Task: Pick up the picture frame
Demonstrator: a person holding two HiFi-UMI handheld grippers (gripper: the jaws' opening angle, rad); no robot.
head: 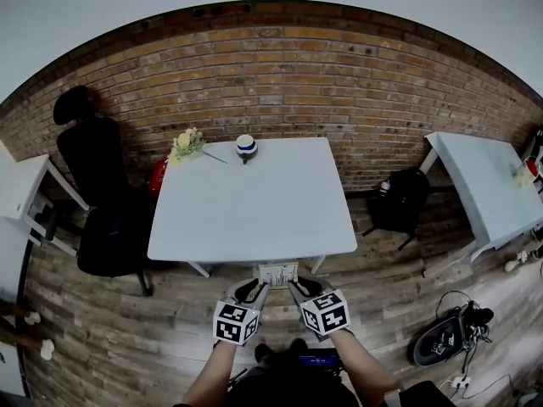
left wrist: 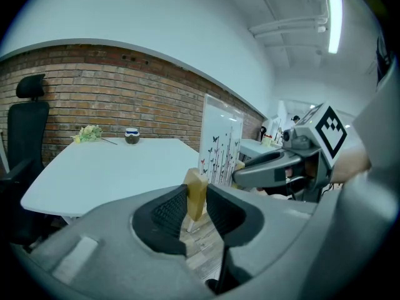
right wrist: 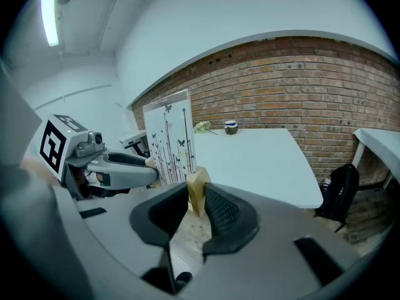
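Note:
The picture frame (head: 278, 274), a pale panel printed with stems and butterflies, hangs upright in the air just before the near edge of the white table (head: 254, 219). Each lower end rests on a small wooden foot. My left gripper (head: 254, 289) is shut on the left foot (left wrist: 196, 192), with the panel (left wrist: 220, 144) rising just beyond it. My right gripper (head: 299, 287) is shut on the right foot (right wrist: 197, 190), and the panel (right wrist: 170, 139) stands to its left. Each gripper view also shows the other gripper at the far end of the frame.
On the table's far edge lie a bunch of flowers (head: 187, 145) and a small blue-and-white bowl (head: 246, 146). A black office chair (head: 97, 193) stands at the left, a black backpack (head: 399, 200) and a second white table (head: 488, 185) at the right. A brick wall runs behind.

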